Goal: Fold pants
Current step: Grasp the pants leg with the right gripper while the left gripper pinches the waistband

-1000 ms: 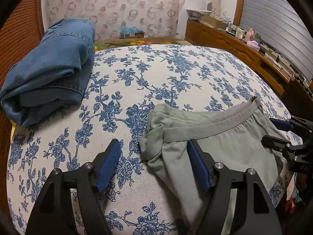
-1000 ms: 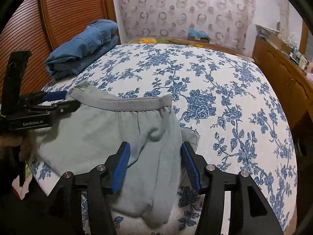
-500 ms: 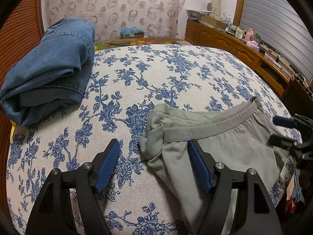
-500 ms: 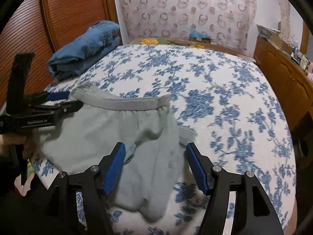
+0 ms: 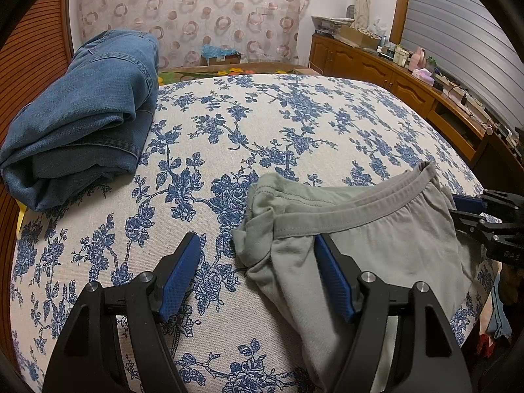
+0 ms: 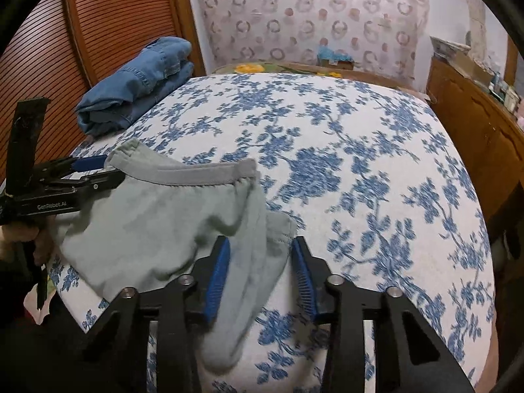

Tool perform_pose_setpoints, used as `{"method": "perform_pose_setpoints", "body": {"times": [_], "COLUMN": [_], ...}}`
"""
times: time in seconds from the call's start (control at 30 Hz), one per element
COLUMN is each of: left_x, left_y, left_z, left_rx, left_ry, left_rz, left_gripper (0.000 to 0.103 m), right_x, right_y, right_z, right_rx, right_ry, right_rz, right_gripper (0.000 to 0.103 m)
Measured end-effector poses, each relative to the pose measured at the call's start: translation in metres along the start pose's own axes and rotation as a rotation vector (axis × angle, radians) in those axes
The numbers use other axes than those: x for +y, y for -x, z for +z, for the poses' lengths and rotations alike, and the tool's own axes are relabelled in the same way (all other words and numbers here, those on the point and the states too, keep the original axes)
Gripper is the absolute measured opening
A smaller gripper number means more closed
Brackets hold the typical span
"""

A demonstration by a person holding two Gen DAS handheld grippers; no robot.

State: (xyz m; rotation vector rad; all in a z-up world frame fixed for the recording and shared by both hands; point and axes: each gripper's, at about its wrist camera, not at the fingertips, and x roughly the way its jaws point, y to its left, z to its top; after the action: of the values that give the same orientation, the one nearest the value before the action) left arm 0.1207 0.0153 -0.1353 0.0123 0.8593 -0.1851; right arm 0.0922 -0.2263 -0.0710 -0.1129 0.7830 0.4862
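Both grippers, left [image 5: 257, 276] and right [image 6: 260, 278], gape unclenched over the pants [image 5: 366, 239]; pinch each waistband [image 6: 199, 175] corner squarely, then fold evenly.

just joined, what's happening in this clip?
A person with two handheld grippers is folding grey-green pants on a floral bedspread. The left gripper is open at one end of the waistband; the right gripper is open, straddling the bunched fabric at the other. Neither has clamped yet. Folded jeans sit aside.
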Motion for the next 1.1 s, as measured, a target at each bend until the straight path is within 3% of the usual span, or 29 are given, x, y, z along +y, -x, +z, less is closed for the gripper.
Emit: {"method": "perform_pose_setpoints", "body": {"times": [0.1,0.4,0.53,0.73,0.87,0.97,1.1], "left_x": [-0.001,-0.005,0.000,0.004,0.002,-0.002,-0.009], "left_y": [0.000,0.001,0.000,-0.004,-0.003,0.005,0.023], "left_z": [0.000,0.000,0.004,0.010,0.009,0.007,0.005], "left_rx": [0.001,0.002,0.005,-0.004,-0.009,-0.043,-0.102], "left_ry": [-0.001,0.003,0.047,0.085,0.086,0.078,0.059], "left_rz": [-0.002,0.016,-0.029,-0.090,-0.137,-0.122,-0.110], "left_gripper": [0.074,0.074,0.074,0.056,0.033,0.022,0.017], "right_x": [0.005,0.002,0.003,0.003,0.003,0.003,0.002], "right_y": [-0.005,-0.005,-0.004,-0.002,-0.002,-0.001,0.000], "right_z": [0.002,-0.008,-0.010,-0.012,-0.012,-0.012,-0.009], "right_rx": [-0.004,-0.052,-0.063,-0.067,-0.068,-0.066,-0.047], "right_ry": [0.008,0.003,0.004,0.008,0.008,0.001,-0.017], "right_rz": [0.031,0.046,0.044,0.046,0.046,0.046,0.065], "right_gripper": [0.022,0.021,0.021,0.021,0.021,0.021,0.014]}}
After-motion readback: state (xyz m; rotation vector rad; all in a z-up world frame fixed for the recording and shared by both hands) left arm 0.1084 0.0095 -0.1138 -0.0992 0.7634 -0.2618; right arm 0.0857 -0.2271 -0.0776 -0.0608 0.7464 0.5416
